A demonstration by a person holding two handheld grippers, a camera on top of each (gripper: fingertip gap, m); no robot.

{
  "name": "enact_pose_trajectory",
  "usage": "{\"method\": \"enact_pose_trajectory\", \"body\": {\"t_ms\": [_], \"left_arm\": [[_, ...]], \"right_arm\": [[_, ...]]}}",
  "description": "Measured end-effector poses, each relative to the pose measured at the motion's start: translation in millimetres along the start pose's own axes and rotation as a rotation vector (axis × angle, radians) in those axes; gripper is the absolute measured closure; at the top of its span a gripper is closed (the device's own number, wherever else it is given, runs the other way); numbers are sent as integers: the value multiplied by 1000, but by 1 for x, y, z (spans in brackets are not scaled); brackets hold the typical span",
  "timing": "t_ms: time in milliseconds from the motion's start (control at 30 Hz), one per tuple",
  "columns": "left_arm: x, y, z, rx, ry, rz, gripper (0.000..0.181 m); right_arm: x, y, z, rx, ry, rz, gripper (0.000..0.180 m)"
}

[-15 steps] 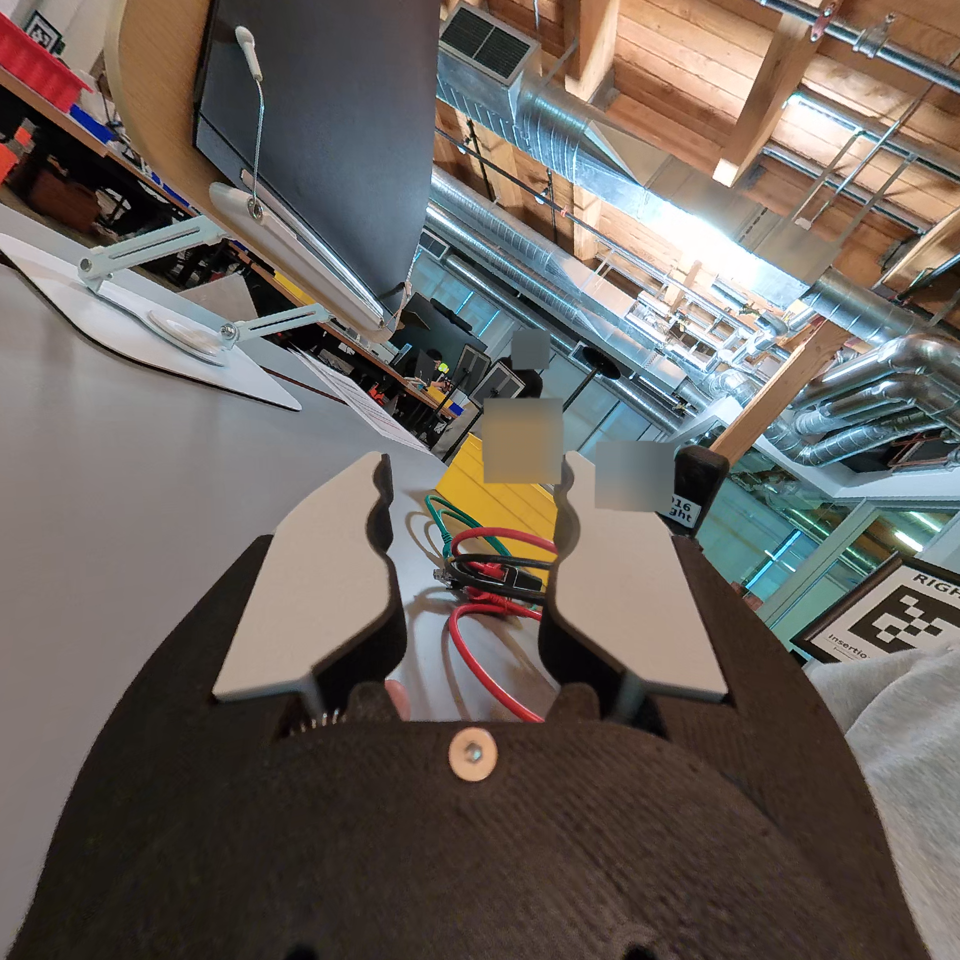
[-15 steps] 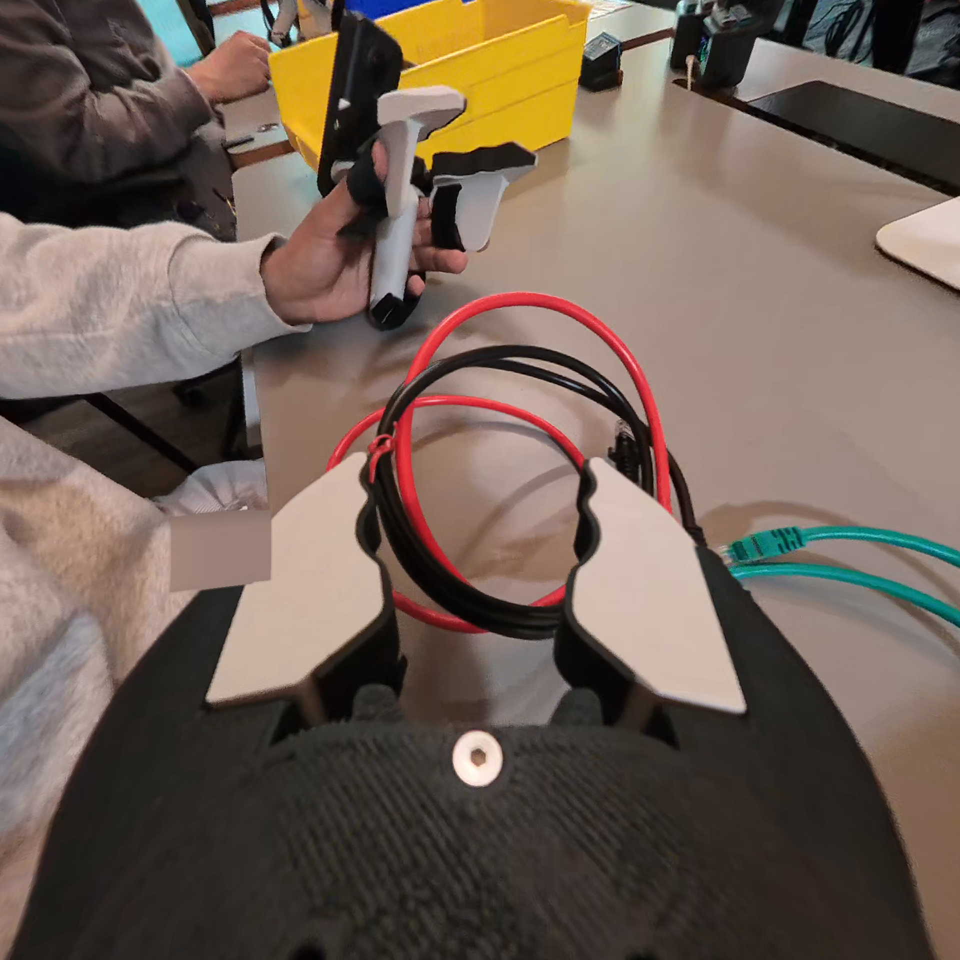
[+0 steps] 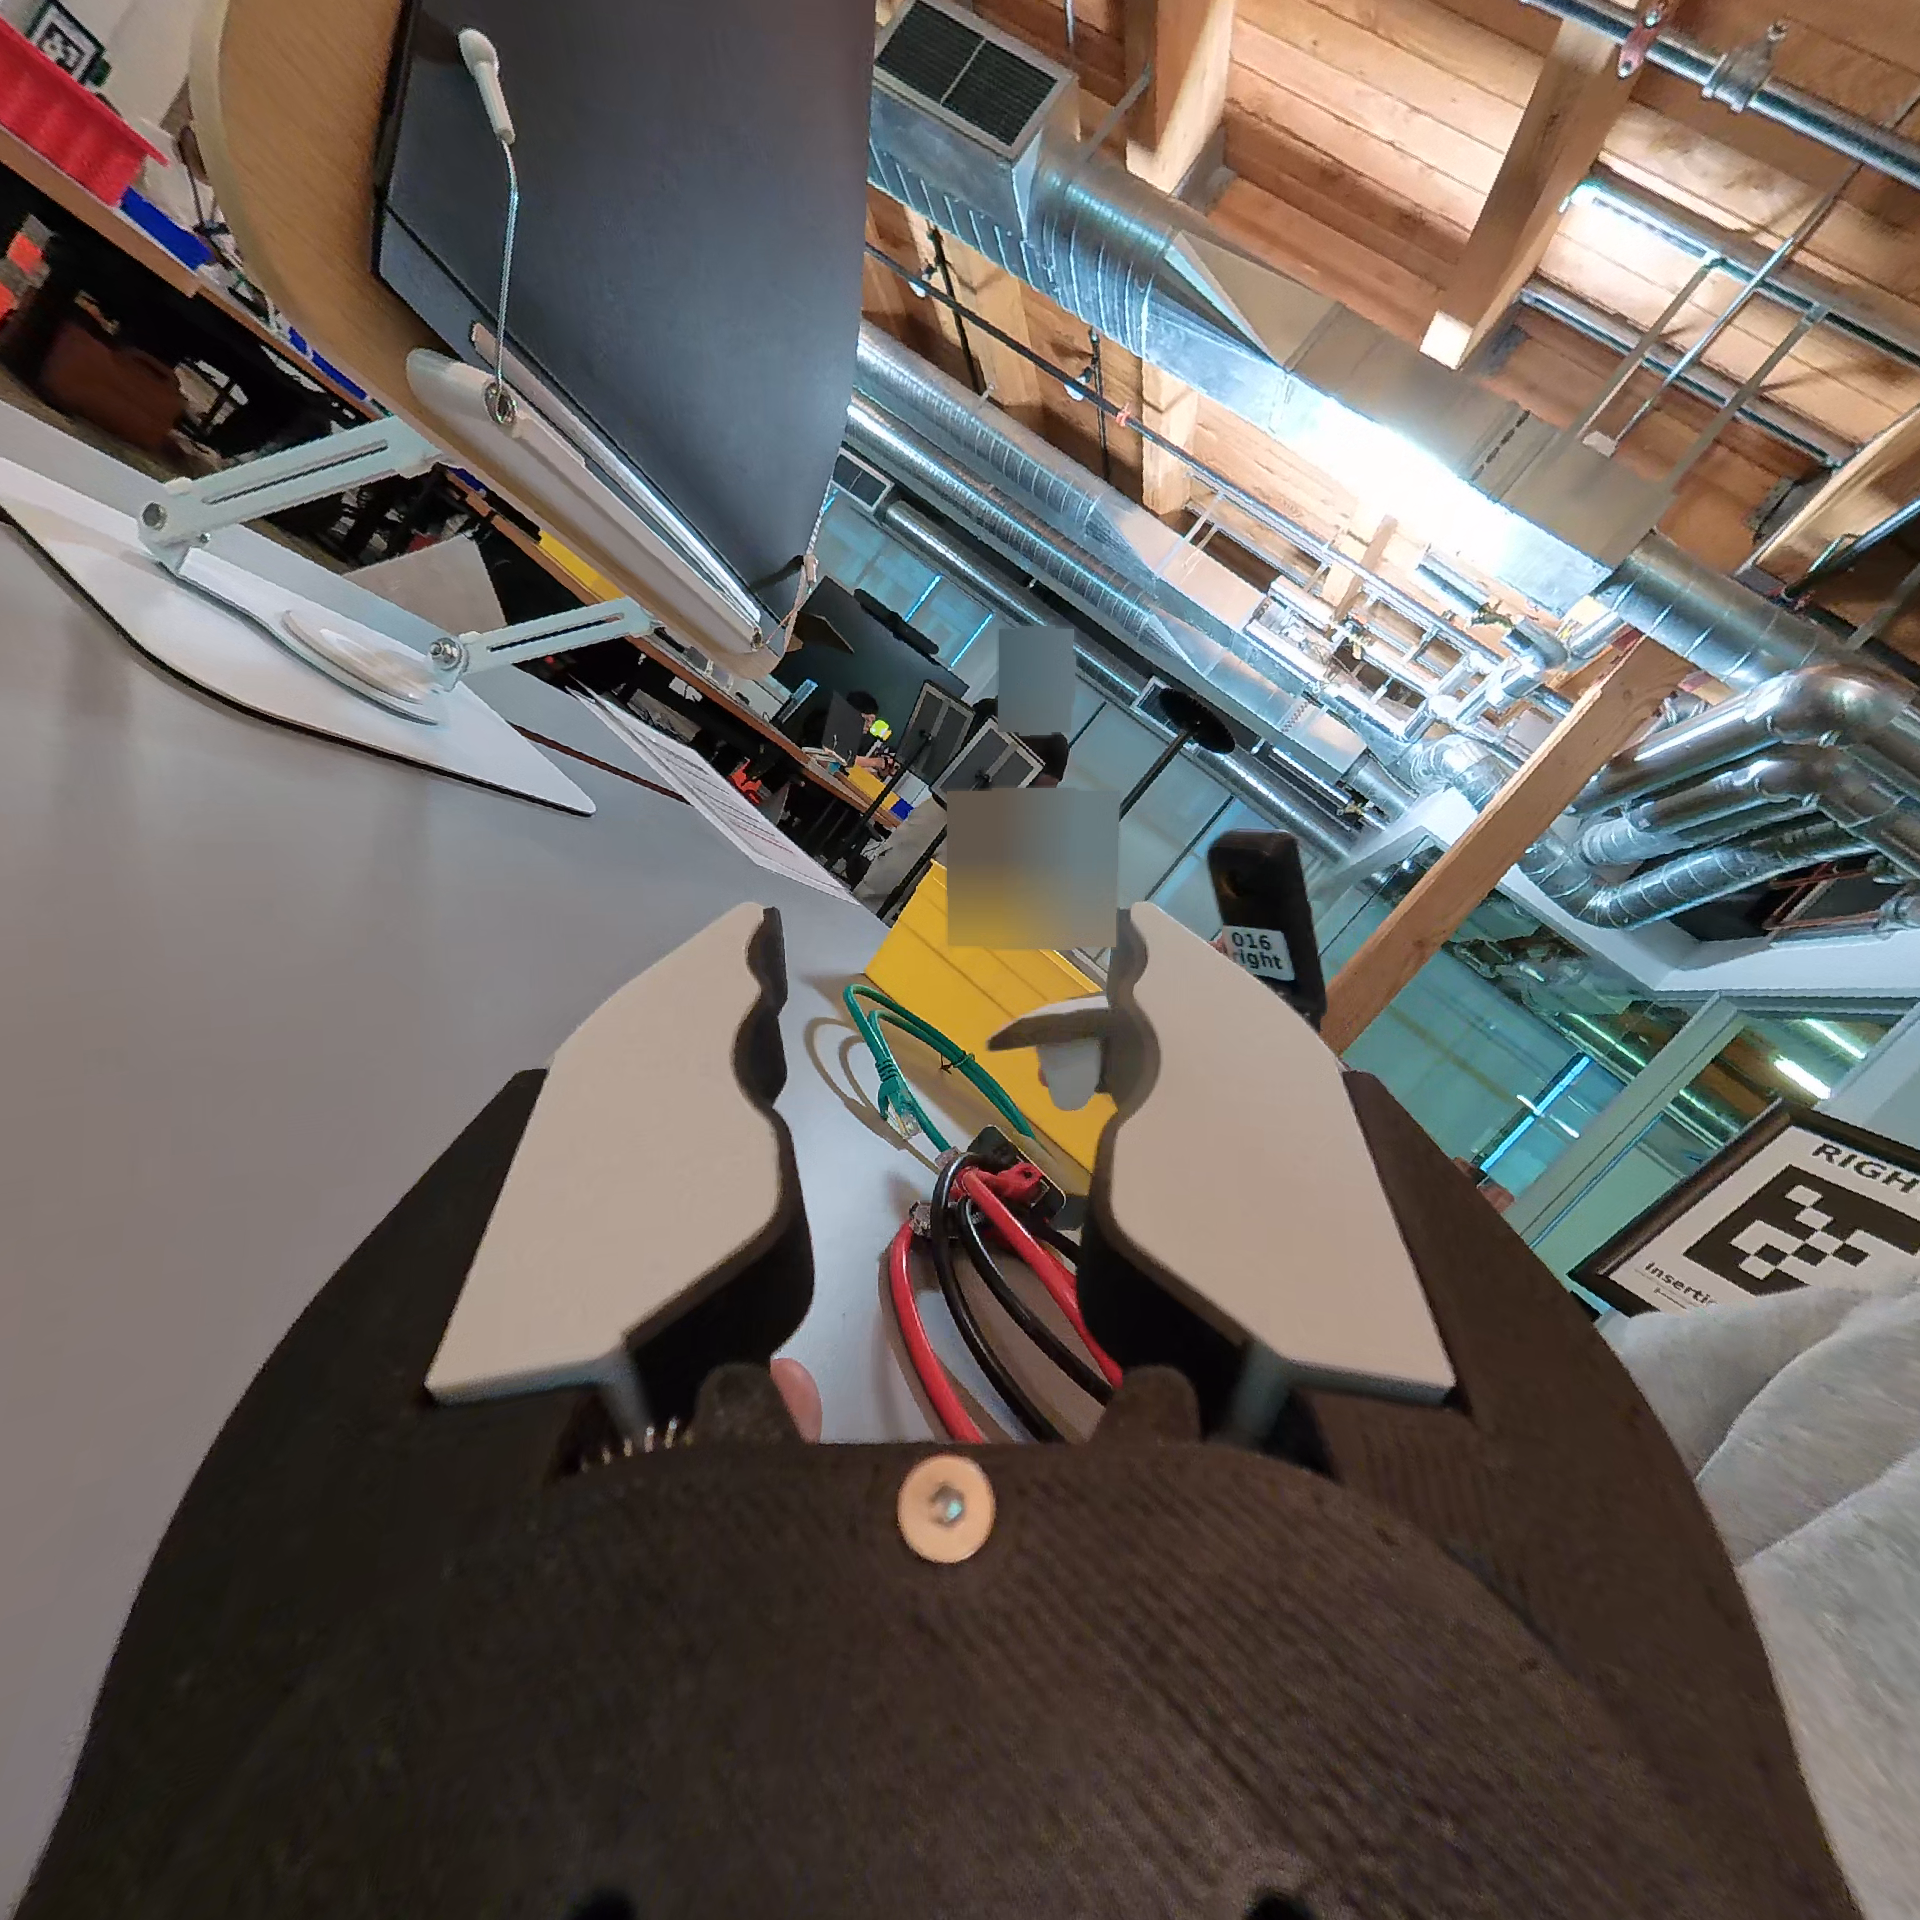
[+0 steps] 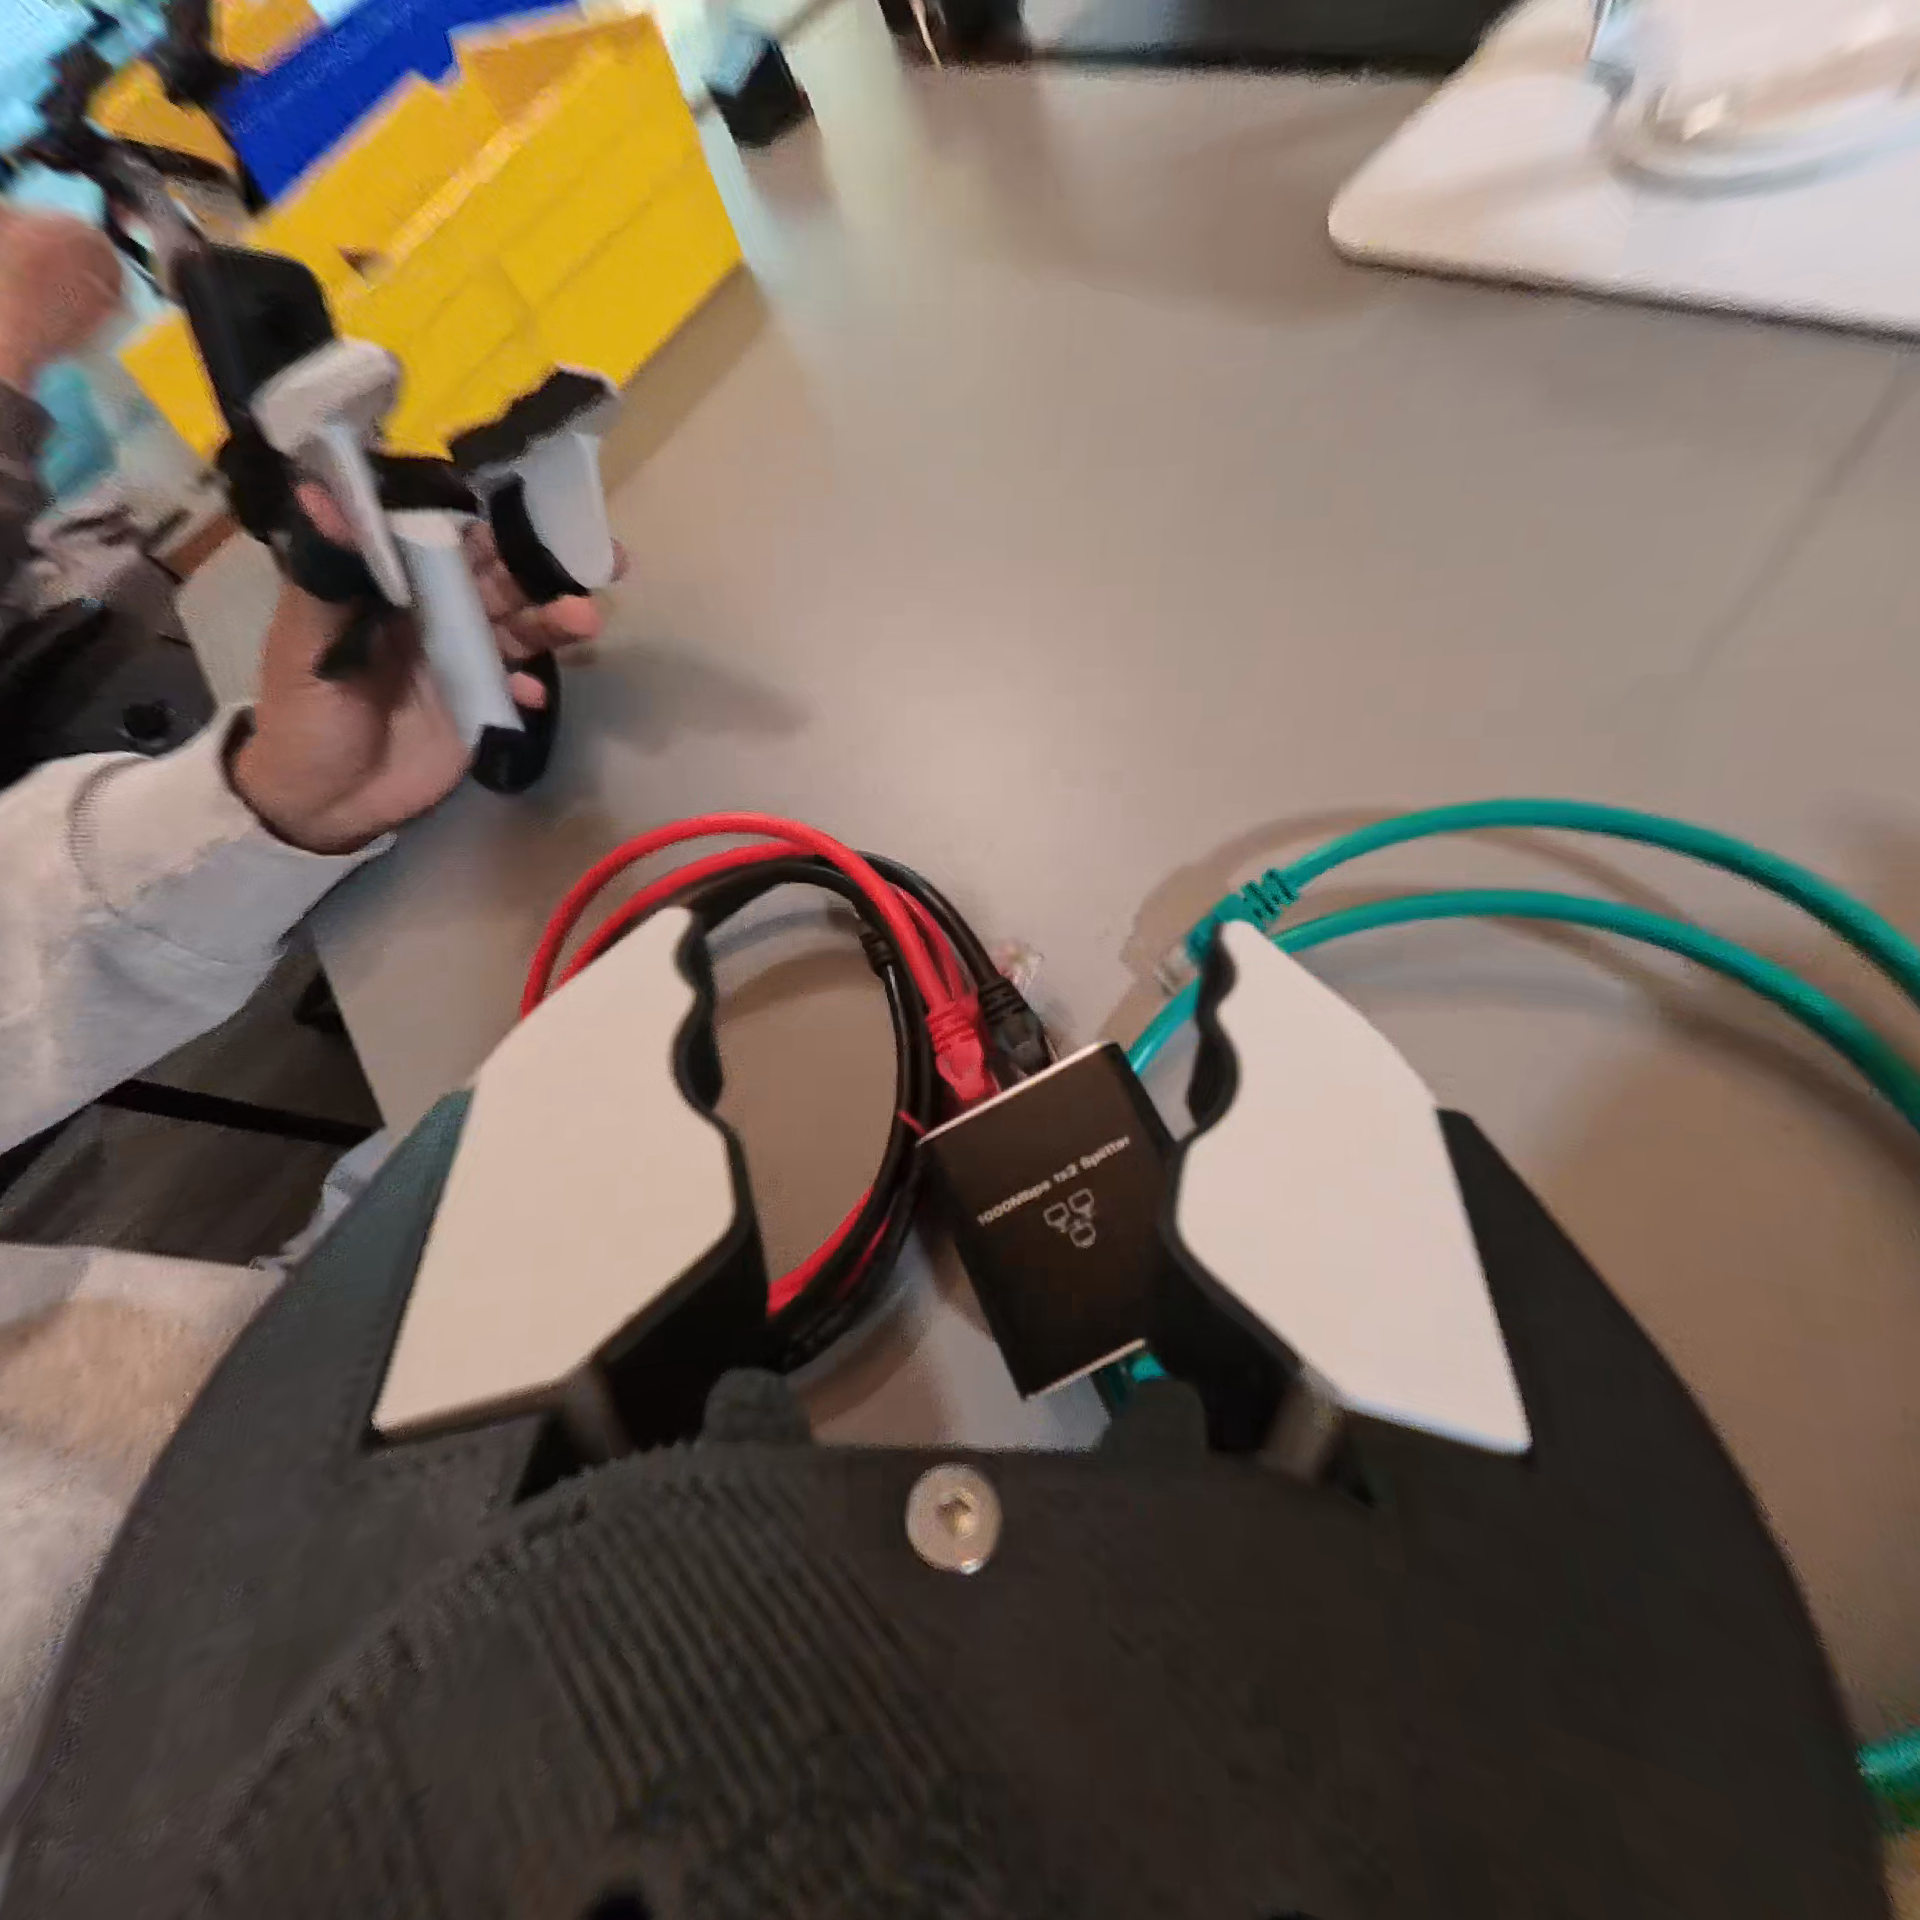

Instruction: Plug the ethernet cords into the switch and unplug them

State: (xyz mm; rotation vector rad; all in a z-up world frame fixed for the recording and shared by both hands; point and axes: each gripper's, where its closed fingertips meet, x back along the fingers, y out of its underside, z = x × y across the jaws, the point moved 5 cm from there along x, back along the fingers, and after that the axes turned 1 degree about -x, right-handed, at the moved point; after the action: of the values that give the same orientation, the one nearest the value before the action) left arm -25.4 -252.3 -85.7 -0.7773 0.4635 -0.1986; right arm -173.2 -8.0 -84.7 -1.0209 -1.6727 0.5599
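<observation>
Item: your right gripper [image 4: 951,977], grey-plated fingers on a black textured body, jaws spread wide and gripping nothing, poised over the grey tabletop [image 4: 1143,520]. Item: small black rectangular switch box [image 4: 1060,1216] with white markings on top, lying on the table between those fingers, closer to the finger at 3 o'clock; whether it touches that finger you cannot tell. Item: red ethernet cord [image 4: 727,842] and black ethernet cord [image 4: 894,1039], both plugged into the switch's far end at 12 o'clock, looping away together toward 9 o'clock. Item: green ethernet cord [image 4: 1558,821], running off toward 3 o'clock, with one loose connector lying near the right finger's tip; a green length also shows at the switch's near end. Item: your left gripper [image 3: 945,966], same build, jaws likewise apart and empty, held tilted low over the table; the cords and switch [image 3: 1013,1174] show between its fingers. Item: yellow plastic bin [image 4: 540,239], at 11 o'clock in the right wrist view. Item: white flat base [image 4: 1558,239] at 1 o'clock, carrying a tilted dark panel [image 3: 623,260].
</observation>
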Motion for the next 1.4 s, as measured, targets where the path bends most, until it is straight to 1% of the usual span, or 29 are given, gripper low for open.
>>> {"method": "enact_pose_trajectory", "body": {"t_ms": [67,133,167,233,333,367,467,567,633,667,733,800,1000,1167,1267,1400], "left_arm": [[0,0,0,1,-1,1,121],[0,0,0,2,-1,0,121],[0,0,0,2,0,0,121],[0,0,0,3,0,0,121],[0,0,0,5,0,1,121],[0,0,0,6,0,0,121],[0,0,-1,8,1,-2,122],[0,0,-1,9,1,1,122],[0,0,-1,10,1,2,122],[0,0,-1,10,1,2,123],[1,0,-1,10,1,2,122],[1,-1,-1,11,0,4,121],[1,-1,-1,14,1,7,122],[1,-1,-2,19,2,8,122],[2,-1,-2,22,1,11,122],[2,-1,-2,23,1,13,122]], "right_arm": [[-18,11,6,19,88,-168,65],[-36,24,13,84,192,-367,41],[-44,30,15,115,230,-452,35],[-60,38,16,153,266,-552,33],[-71,37,12,196,286,-620,36],[-71,34,11,208,277,-630,41],[-73,23,0,302,219,-517,90],[-76,24,-6,357,222,-506,142],[-75,22,-9,402,238,-497,146],[-74,20,-11,427,246,-479,151],[-70,12,-17,466,254,-408,161],[-64,3,-20,469,252,-345,166],[-39,-24,-28,480,244,-143,168],[-6,-48,-35,418,214,30,168],[11,-58,-36,380,196,96,168],[21,-60,-34,349,168,76,167]]}}
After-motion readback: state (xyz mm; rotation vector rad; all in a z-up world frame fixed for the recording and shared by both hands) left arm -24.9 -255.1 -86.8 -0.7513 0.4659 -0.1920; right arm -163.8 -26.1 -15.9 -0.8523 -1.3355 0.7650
